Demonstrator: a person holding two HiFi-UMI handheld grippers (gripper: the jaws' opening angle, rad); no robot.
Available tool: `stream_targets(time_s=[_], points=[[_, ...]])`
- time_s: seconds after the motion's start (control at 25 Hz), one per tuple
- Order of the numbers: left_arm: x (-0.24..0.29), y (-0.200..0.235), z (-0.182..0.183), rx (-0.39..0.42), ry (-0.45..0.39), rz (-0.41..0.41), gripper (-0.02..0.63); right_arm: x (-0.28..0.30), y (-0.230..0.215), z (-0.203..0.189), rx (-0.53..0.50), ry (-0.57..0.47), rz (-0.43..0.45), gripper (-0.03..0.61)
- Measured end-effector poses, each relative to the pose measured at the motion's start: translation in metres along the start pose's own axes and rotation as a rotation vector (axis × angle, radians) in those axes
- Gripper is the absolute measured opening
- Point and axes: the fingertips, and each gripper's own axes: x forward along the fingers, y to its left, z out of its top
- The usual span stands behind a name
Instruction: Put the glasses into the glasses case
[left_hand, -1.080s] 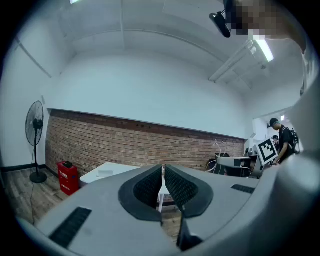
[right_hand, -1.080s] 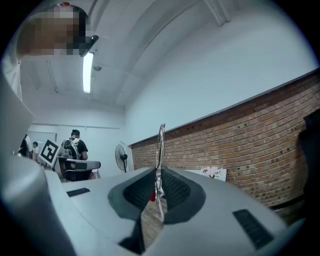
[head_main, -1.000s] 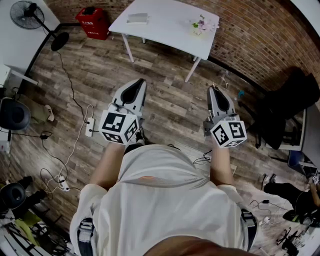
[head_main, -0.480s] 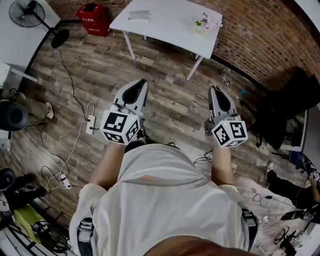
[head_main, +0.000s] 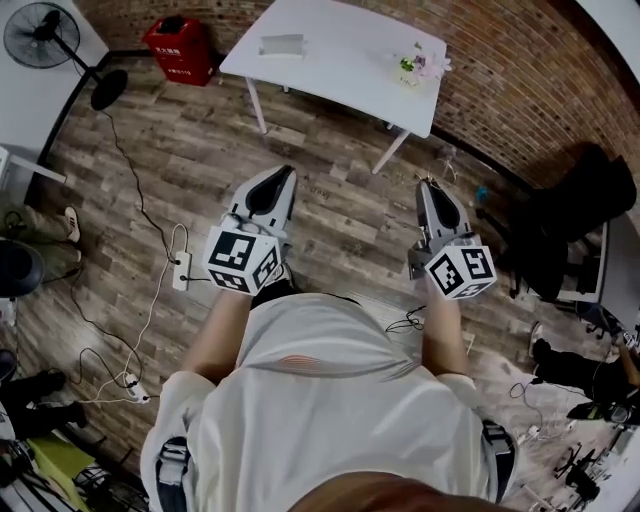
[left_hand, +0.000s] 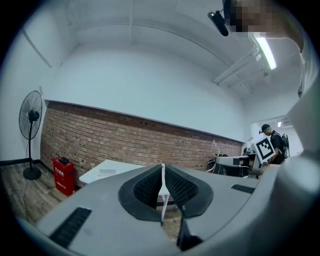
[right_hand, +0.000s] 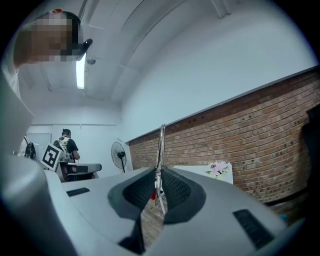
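Note:
A white table (head_main: 340, 50) stands ahead by the brick wall, with a flat pale box (head_main: 281, 45) on it that may be the glasses case; this box also shows in the left gripper view (left_hand: 107, 171). My right gripper (head_main: 428, 185) is held level at waist height, well short of the table. It is shut on a thin metal-framed thing, seemingly the glasses (right_hand: 161, 145), which stand up edge-on between its pads (right_hand: 172, 187). My left gripper (head_main: 280, 172) is level beside it, shut and holding nothing (left_hand: 162, 170).
A small pot of flowers (head_main: 420, 65) sits at the table's right end. A red bin (head_main: 178, 45) and a standing fan (head_main: 40, 35) are at far left. Cables and a power strip (head_main: 180, 270) lie on the wooden floor, a black chair (head_main: 580, 220) stands right. Another person (left_hand: 272, 142) stands behind.
The person has stepped towards the white table, carrying both grippers forward. The table is nearer and the floor clutter at left has slid back. Both grips look the same.

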Motion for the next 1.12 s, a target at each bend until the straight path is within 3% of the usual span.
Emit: stream_targets(time_s=[0.24, 0.52, 0.92, 1.12], points=[[0.005, 0.063, 0.004, -0.017, 0.001, -0.037, 0.029, 0.049, 0.037, 0.007, -0.012, -0.017, -0.024, 0.092], [0.014, 0.108, 0.002, -0.03, 0.015, -0.036, 0.029, 0.09, 0.044, -0.003, 0.018, 0.014, -0.037, 0.094], [0.069, 0.166, 0.008, -0.03, 0.043, 0.037, 0.029, 0.186, 0.013, 0.001, 0.048, 0.018, 0.034, 0.094], [0.125, 0.183, 0.031, -0.006, 0.032, 0.071, 0.029, 0.233, -0.031, 0.023, 0.057, 0.001, 0.061, 0.094]])
